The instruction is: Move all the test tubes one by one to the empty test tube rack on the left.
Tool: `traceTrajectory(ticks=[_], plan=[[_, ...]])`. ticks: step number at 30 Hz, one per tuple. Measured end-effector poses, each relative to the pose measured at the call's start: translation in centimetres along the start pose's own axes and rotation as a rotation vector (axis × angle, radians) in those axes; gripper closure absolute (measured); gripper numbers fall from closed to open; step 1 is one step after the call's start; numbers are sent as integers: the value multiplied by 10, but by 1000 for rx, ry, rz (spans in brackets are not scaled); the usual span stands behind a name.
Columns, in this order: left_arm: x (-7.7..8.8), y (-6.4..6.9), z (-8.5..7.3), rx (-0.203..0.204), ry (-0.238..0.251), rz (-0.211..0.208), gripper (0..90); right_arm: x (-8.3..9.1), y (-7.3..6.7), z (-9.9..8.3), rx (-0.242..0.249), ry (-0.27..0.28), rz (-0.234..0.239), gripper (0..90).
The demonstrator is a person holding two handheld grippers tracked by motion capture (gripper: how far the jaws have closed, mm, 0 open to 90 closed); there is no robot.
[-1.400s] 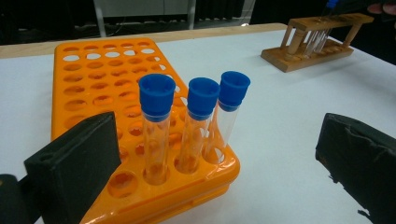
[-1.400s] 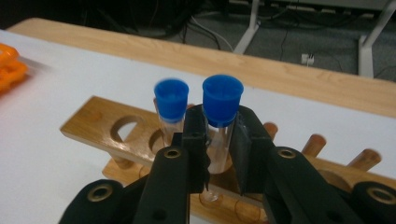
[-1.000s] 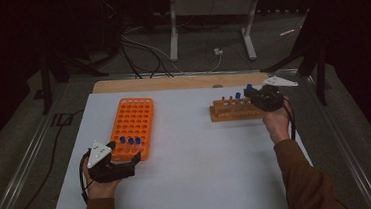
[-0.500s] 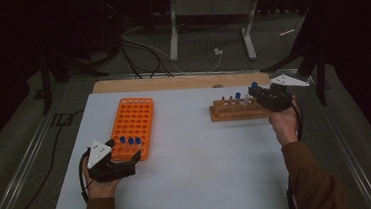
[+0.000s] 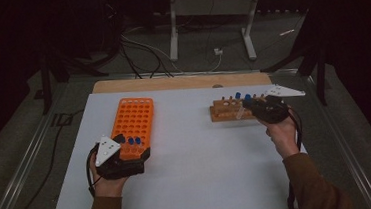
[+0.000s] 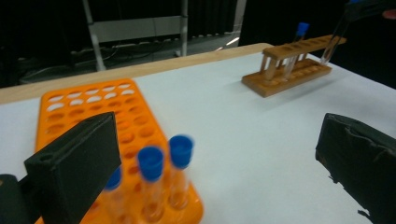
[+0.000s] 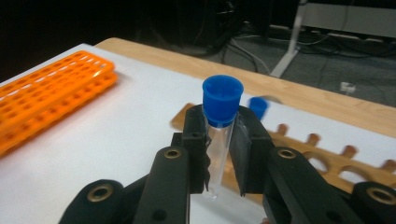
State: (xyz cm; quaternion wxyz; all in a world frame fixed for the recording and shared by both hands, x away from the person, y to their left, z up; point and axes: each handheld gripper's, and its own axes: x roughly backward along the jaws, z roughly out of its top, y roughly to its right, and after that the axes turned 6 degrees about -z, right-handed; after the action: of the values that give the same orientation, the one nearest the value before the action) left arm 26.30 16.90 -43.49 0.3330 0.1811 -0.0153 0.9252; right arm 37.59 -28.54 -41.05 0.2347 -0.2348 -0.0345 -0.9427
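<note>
Where capped, smooth glass tube

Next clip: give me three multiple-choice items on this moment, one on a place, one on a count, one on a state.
1. Where does the orange plastic tube rack sit on the white table?
A. at its left
B. at its right
C. on the wooden rack

2. How many blue-capped tubes stand in the orange rack?
A. one
B. three
C. six

3. What are the right tongs doing?
A. hanging open
B. gripping a clear blue-capped test tube
C. gripping the brown wooden rack

Answers: 1 A, the high view shows it at the left, by the left tongs. 2 B, three blue caps show in the left gripper view. 3 B, the pads clamp the tube below its cap.
</note>
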Motion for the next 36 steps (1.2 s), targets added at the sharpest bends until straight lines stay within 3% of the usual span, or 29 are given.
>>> traceTrajectory(ticks=[8, 23, 36], plan=[[-13, 16, 13, -47, -21, -47, 9, 4, -23, -5, 16, -18, 72, 774], [-49, 44, 27, -79, -65, -143, 44, 8, -73, -1, 94, -42, 201, 773], [-81, 64, 26, -91, -118, -210, 174, 4, -114, 5, 145, -58, 306, 772]])
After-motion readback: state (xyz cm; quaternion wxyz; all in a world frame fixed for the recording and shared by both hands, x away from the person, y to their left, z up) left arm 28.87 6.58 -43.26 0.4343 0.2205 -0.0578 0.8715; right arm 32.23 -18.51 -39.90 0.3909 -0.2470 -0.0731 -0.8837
